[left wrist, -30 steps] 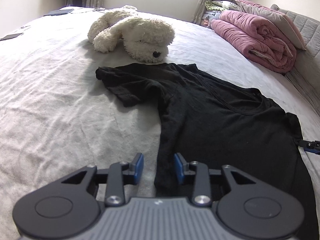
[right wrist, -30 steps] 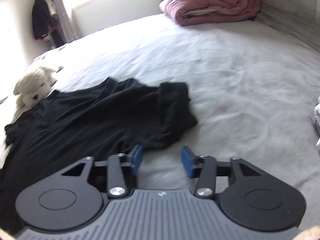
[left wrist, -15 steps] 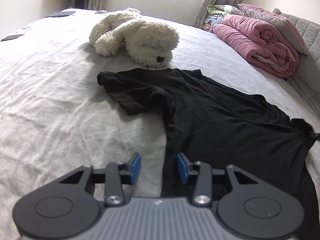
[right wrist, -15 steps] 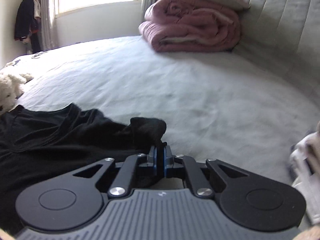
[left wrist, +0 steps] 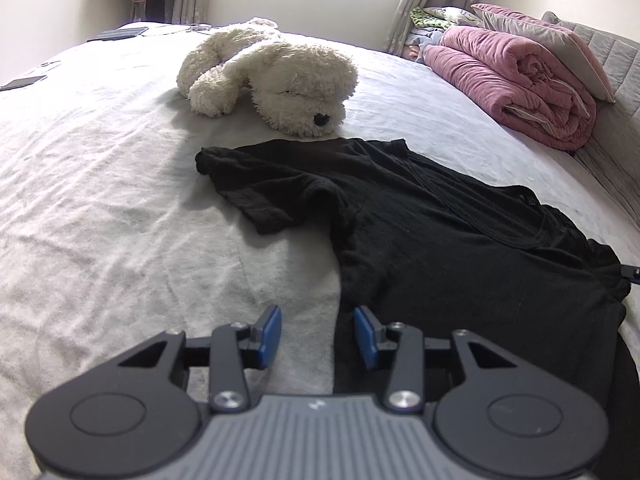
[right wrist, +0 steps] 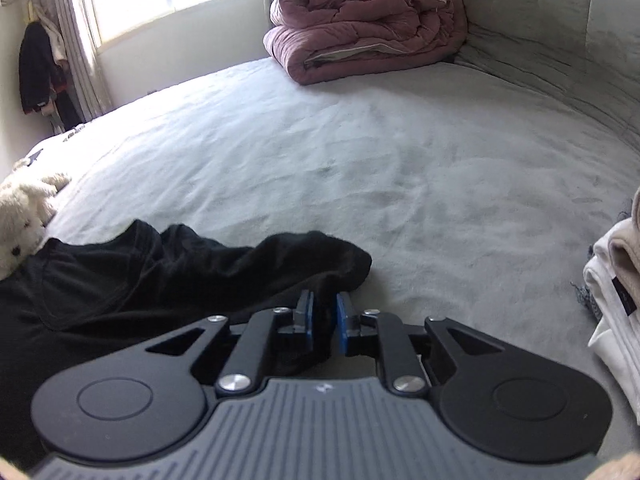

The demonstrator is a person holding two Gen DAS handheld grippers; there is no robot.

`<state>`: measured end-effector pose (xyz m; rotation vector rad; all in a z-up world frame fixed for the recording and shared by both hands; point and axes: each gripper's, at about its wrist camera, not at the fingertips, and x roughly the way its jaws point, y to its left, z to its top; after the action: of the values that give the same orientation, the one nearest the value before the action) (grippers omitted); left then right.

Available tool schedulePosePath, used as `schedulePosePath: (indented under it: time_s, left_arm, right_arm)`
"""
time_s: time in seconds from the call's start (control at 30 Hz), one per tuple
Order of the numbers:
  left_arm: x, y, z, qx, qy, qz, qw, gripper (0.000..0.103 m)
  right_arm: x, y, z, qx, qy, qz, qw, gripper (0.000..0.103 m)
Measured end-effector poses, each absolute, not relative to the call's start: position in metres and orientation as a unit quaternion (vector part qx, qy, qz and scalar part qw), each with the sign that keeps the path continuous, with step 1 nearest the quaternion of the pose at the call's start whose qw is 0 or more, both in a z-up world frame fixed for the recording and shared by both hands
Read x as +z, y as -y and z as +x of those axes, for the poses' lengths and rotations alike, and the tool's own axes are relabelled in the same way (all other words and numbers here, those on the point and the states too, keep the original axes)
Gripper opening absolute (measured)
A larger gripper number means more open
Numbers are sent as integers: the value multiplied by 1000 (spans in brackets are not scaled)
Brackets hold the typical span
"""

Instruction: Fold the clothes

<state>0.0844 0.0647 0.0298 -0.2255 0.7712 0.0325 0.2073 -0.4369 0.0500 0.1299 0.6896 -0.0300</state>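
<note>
A black T-shirt (left wrist: 440, 240) lies spread on the white bedsheet (left wrist: 100, 220), one sleeve pointing toward the plush dog. My left gripper (left wrist: 318, 334) is open, low over the sheet, with the shirt's side edge running between its blue pads. In the right wrist view the shirt's other sleeve (right wrist: 312, 260) is bunched and lifted a little, and my right gripper (right wrist: 325, 320) is shut on that black cloth. The right gripper's tip (left wrist: 632, 272) shows at the shirt's far right edge in the left wrist view.
A white plush dog (left wrist: 272, 76) lies just beyond the shirt. A rolled pink duvet (left wrist: 520, 76) and pillow lean on the grey headboard (right wrist: 560, 40). Folded white and beige clothes (right wrist: 612, 292) are stacked at the right. Dark flat items (left wrist: 24, 82) rest at the bed's far left.
My right gripper went from open beside the sleeve to shut on it and has lifted the cloth slightly. The left gripper stays open, its view tilted up a little.
</note>
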Motion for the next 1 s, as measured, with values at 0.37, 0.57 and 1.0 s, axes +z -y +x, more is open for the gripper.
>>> schedulePosePath:
  time_s: [0.37, 0.57, 1.0]
  left_arm:
    - [30, -60, 84, 16, -376, -97, 921, 44]
    - [28, -59, 85, 14, -376, -94, 922, 44]
    - [29, -58, 84, 13, -376, -83, 923, 45]
  right_arm:
    - [37, 449, 221, 21, -315, 109, 943, 33]
    - [59, 396, 197, 83, -311, -27, 946, 10]
    - [63, 354, 166, 233, -358, -148, 892, 21]
